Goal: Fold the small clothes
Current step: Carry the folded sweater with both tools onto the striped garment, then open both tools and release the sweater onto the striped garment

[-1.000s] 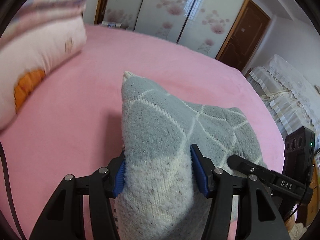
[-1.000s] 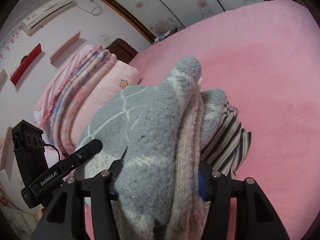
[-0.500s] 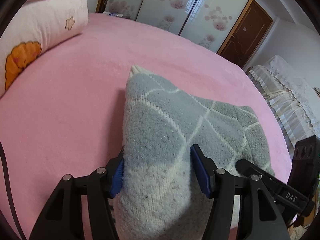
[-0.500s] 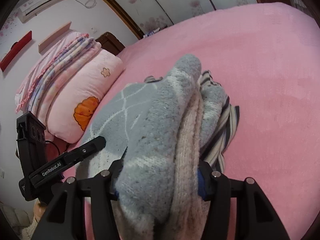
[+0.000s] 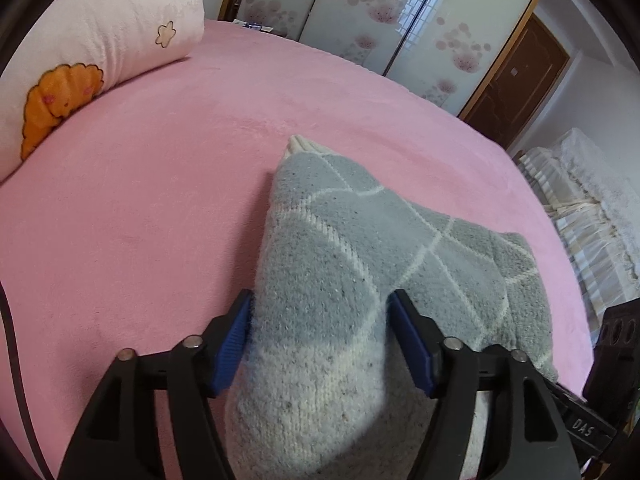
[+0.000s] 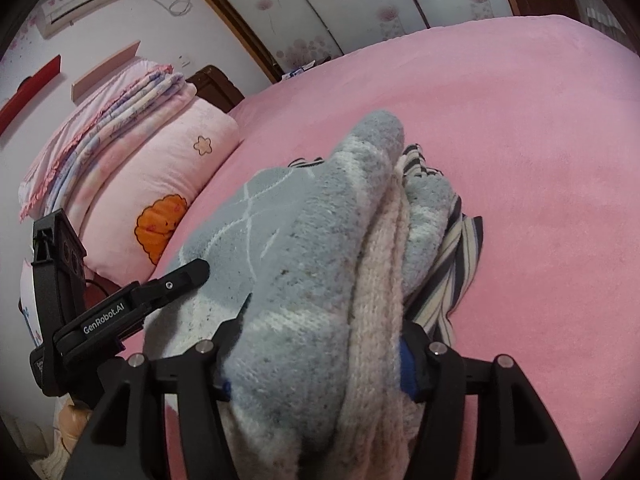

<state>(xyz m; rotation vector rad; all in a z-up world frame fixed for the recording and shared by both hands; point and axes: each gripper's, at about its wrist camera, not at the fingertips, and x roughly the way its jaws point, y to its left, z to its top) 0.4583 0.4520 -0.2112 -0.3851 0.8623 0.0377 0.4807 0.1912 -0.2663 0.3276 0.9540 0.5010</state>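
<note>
A folded grey knit sweater [image 5: 360,264] with thin white diamond lines and a cream hem lies over the pink bed [image 5: 140,208]. My left gripper [image 5: 320,336] is shut on its near left edge, blue pads pressing the thick fold. In the right wrist view my right gripper [image 6: 320,360] is shut on the sweater [image 6: 304,248] at its near right edge, where grey and cream layers bunch between the jaws. A black and white striped garment [image 6: 452,276] lies under the sweater. The left gripper's body [image 6: 100,312] shows at the left of that view.
A pink pillow [image 5: 80,60] with an orange cartoon patch sits at the bed's left, with folded quilts [image 6: 100,120] stacked on it. Sliding wardrobe doors [image 5: 380,12] stand beyond the bed. A covered cream sofa [image 5: 592,216] is at the right.
Both grippers have moved forward and lower over the bed with the sweater held. The sweater sits closer to the striped garment and the bed surface. The grip is unchanged.
</note>
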